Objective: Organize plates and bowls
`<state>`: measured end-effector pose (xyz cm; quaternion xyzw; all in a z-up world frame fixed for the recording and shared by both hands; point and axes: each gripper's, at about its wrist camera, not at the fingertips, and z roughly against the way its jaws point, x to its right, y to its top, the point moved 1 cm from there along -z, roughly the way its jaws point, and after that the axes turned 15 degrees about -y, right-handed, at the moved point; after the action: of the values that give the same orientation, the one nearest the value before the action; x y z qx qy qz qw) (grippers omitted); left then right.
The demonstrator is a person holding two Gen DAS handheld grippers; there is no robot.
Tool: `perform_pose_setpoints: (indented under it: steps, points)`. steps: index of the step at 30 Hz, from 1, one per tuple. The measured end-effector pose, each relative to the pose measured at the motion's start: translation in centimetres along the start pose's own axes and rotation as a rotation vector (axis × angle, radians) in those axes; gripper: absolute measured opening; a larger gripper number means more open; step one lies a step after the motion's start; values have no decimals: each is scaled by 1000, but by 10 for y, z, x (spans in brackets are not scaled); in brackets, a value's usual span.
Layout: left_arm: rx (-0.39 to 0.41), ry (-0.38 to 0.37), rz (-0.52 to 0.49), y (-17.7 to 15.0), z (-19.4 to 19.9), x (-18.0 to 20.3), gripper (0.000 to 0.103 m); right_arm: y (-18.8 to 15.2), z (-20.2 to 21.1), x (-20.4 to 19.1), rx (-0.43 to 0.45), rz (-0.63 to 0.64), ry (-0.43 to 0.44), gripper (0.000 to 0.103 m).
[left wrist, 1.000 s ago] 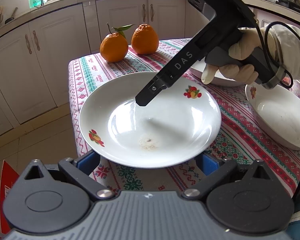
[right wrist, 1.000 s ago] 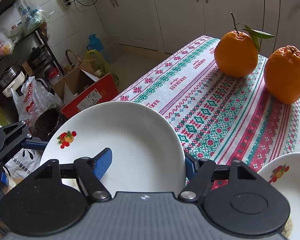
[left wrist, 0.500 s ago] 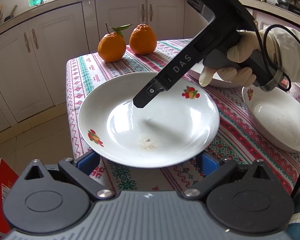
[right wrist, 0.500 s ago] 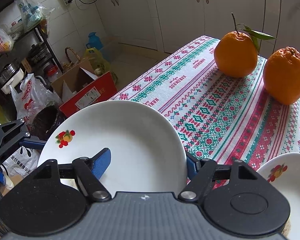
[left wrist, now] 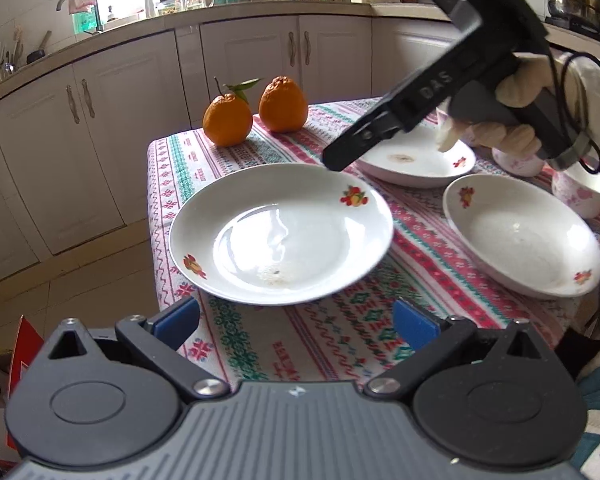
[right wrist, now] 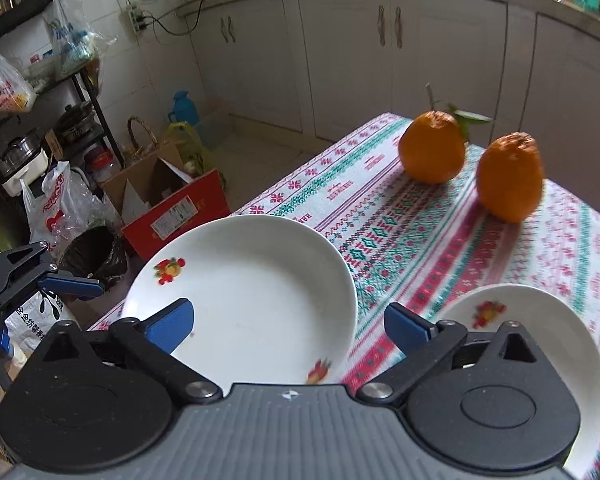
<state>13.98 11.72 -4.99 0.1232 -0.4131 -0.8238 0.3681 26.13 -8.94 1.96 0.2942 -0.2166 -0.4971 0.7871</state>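
My right gripper has just sprung open, releasing the plate below its pads; my left gripper gapes, seemingly just short of it.

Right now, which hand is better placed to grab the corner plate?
Likely the left gripper: open jaws face the plate's near rim. The right gripper, jaws just opened and empty, hangs above the far rim.

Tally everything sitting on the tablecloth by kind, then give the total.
White plates: 3, the near plate, the far plate, the right plate
Oranges: 2, the leafy orange, the other orange
Patterned cups: 2, the near cup, a farther cup partly hidden
Total: 7
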Motion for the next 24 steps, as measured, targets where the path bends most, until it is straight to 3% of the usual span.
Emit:
perform_pose_setpoints:
  steps: [9,13,24]
  points:
    - [35,-16,-14,-2,13,55,102,-61,72,7,20,-27,-85,103]
    - [26,-57,36,-6,4,70,102,-89,93,15,10,-57,-103,103]
    - [-55,-159,-76,-12,-31,121,102,-140,110,54,-50,-174,-165,103]
